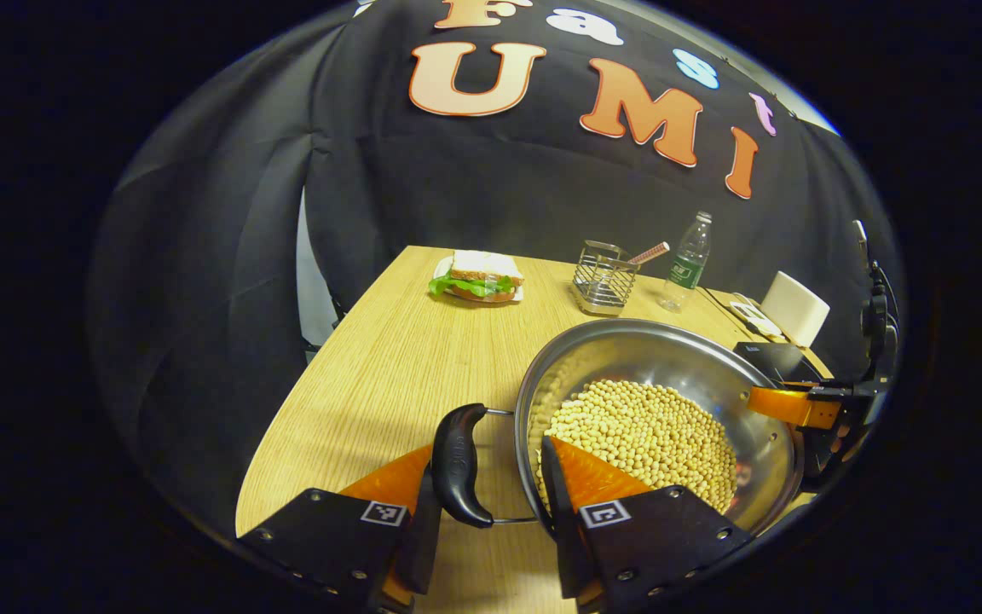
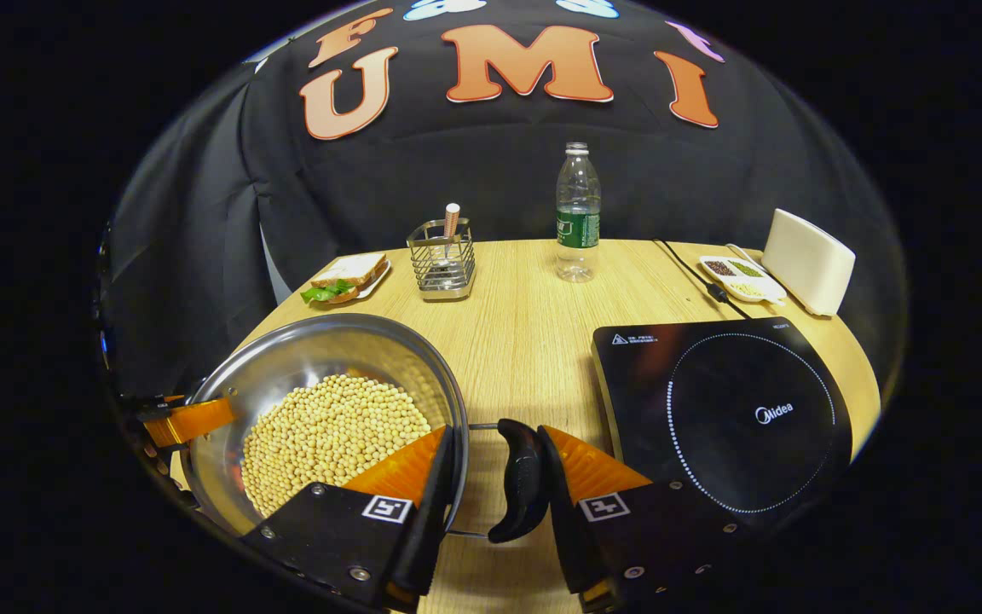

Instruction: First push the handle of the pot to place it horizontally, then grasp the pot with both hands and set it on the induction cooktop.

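Wooden table (image 1: 389,358) carries one pot (image 1: 670,358) of beans, one sandwich (image 1: 478,277), one wire basket (image 1: 604,277) and one bottle (image 1: 685,260) in the left gripper view; the left gripper (image 1: 499,465) stands open astride the pot's rim, one finger outside its near handle (image 1: 459,465), the other finger over the beans; the far gripper (image 1: 798,407) sits at the opposite rim. From the right gripper view, one cooktop (image 2: 721,409) lies just beside the pot (image 2: 320,358); the right gripper (image 2: 495,465) stands open, one finger touching the handle (image 2: 521,477), the other inside the rim.

Your two views look close across the round steel pot of beans (image 1: 670,401) (image 2: 329,384) from opposite handles, sharing it.
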{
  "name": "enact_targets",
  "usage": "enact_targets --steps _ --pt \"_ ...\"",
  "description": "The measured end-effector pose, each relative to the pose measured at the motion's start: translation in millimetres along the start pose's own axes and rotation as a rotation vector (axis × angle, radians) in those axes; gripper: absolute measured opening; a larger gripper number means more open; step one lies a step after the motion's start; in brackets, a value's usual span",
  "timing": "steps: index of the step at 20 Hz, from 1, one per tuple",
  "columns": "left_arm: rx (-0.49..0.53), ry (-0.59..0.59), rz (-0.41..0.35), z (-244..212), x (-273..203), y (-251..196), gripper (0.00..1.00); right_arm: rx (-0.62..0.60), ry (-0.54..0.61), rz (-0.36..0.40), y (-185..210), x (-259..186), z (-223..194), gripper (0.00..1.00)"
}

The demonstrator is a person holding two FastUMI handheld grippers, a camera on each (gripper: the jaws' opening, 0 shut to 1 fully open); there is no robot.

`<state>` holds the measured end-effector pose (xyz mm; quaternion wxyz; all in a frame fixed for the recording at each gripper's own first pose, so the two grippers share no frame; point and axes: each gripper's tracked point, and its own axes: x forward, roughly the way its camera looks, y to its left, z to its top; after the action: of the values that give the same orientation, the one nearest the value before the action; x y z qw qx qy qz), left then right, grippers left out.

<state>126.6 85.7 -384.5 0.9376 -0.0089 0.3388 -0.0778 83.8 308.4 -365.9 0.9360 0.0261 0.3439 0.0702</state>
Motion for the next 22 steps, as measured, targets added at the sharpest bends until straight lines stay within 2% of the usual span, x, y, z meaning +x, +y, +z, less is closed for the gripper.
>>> enact_targets --steps 2,9,13,14,22 --pt "-0.011 0.001 0.008 1.6 -5.8 -2.7 0.55 0.022 0.022 0.016 -2.0 -1.8 1.2 0.52" --pt "0.017 -0.056 0.009 32.7 -37.8 -36.9 0.54 0.041 -0.04 0.04 -26.3 -37.2 31.8 0.51" --pt "0.026 -0.071 -0.011 43.7 -49.6 -69.6 0.52 0.046 -0.066 0.027 -55.1 -59.8 43.0 0.51" --pt "0.026 -0.074 -0.017 45.6 -51.1 -78.8 0.54 0.048 -0.073 0.022 -63.4 -65.2 45.8 0.51" --pt "0.043 -0.081 -0.062 56.1 -58.3 -153.6 0.54 0.078 -0.098 -0.011 -131.7 -95.9 55.1 0.51"
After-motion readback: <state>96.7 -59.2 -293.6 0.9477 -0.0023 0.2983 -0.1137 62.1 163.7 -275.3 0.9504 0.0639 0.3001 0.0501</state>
